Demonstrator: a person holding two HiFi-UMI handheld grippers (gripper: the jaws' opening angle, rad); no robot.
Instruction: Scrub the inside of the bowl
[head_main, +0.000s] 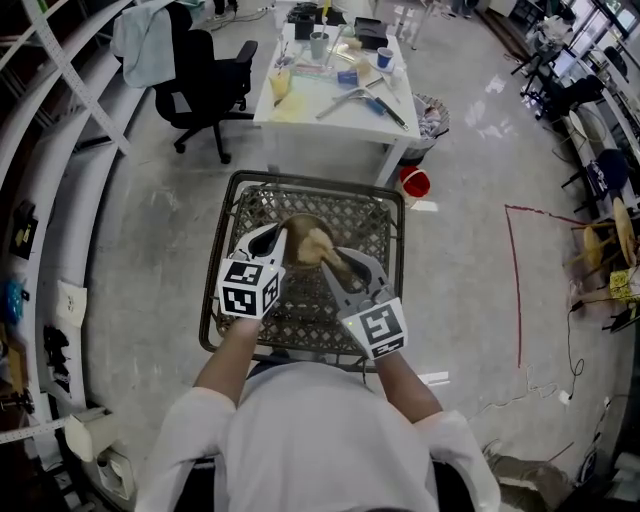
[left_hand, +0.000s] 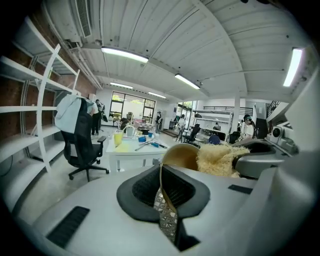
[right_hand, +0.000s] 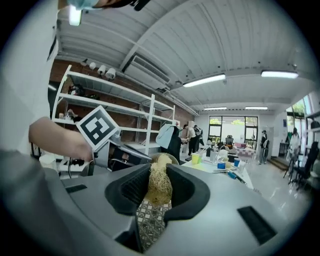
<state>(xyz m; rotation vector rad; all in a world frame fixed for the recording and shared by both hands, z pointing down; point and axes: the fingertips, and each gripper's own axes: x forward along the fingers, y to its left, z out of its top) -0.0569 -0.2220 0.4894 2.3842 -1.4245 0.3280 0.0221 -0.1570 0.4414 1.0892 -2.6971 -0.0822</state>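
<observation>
The bowl (head_main: 298, 236) is small and round, brown outside and smooth tan inside, with a thin wall. It hangs at the middle of the head view, lifted clear above the wire-lattice tabletop (head_main: 372, 216). It is tipped, its hollow turned toward the lower right of the frame, and its rim is pinched edge-on between the jaws of the left gripper (left_hand: 161, 172). The scrubber (head_main: 319, 244) is a pale, straw-coloured wad of coarse, tangled fibres. Its near end is clamped in the right gripper (right_hand: 157, 182), and its loose, shaggy end reaches into the bowl's hollow, against the inner wall just past the rim.
</observation>
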